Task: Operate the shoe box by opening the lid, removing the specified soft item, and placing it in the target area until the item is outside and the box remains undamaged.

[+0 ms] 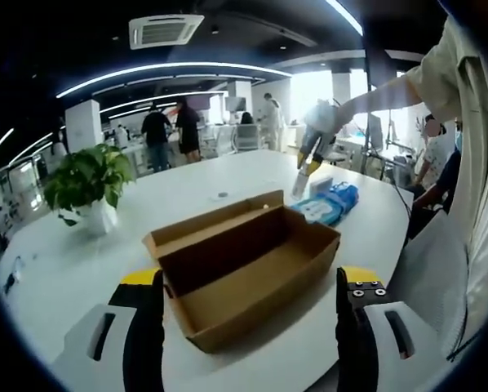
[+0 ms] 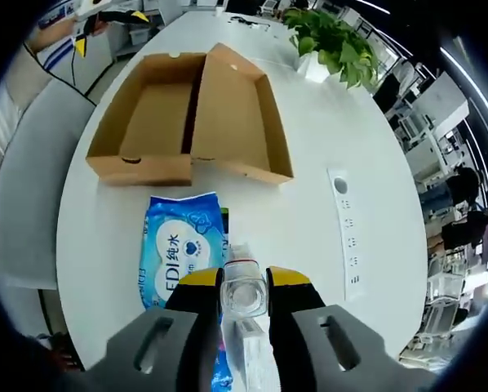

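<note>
The brown cardboard shoe box [image 1: 244, 269] lies open on the white table [image 1: 81, 261], its lid folded back flat beside it; in the right gripper view the box [image 2: 146, 122] shows only bare cardboard inside. A blue soft pack of wet wipes [image 2: 179, 253] lies outside the box, also seen beyond the far end of the box [image 1: 330, 204]. My right gripper [image 2: 244, 282] is shut on a clear plastic bottle [image 2: 244, 300] next to the pack. A person's hand holds that gripper [image 1: 311, 157] above the pack. My left gripper [image 1: 248, 327] is open, jaws wide at the box's near end.
A potted green plant [image 1: 89, 184] stands at the table's left. A white power strip [image 2: 346, 229] lies on the table right of the box. A person's sleeve [image 1: 464, 122] and a grey chair back [image 1: 432, 278] are at the right. Several people stand far off in the office.
</note>
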Available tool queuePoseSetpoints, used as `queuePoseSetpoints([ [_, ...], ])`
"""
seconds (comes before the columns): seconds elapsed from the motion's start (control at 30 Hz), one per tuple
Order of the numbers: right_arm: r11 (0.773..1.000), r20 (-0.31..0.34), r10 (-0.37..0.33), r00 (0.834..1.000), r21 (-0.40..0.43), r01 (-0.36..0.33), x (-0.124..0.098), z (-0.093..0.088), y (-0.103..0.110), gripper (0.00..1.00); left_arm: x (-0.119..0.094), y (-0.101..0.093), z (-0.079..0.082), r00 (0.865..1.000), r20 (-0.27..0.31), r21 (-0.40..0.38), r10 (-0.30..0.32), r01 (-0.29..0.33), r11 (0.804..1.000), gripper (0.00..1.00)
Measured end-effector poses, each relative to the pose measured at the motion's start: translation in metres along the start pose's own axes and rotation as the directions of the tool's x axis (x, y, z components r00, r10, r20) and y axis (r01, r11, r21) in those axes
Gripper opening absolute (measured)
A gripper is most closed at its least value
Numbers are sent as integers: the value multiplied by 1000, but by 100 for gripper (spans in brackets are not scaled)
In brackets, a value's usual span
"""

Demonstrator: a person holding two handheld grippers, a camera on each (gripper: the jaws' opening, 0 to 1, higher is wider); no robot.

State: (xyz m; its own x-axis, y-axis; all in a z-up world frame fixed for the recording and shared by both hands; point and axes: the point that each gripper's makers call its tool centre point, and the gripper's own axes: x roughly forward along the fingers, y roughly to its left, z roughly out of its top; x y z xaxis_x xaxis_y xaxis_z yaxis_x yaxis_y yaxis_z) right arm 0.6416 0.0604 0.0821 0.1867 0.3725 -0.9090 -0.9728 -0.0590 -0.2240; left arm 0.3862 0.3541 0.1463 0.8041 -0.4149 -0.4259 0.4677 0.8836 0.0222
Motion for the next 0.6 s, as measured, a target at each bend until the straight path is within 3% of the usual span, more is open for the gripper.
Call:
queuePoseSetpoints([
  [0.6, 999, -59, 51, 997, -1, -51, 27, -8, -3, 18, 1, 3, -13, 1000, -26, -20, 16, -17, 1000, 86],
])
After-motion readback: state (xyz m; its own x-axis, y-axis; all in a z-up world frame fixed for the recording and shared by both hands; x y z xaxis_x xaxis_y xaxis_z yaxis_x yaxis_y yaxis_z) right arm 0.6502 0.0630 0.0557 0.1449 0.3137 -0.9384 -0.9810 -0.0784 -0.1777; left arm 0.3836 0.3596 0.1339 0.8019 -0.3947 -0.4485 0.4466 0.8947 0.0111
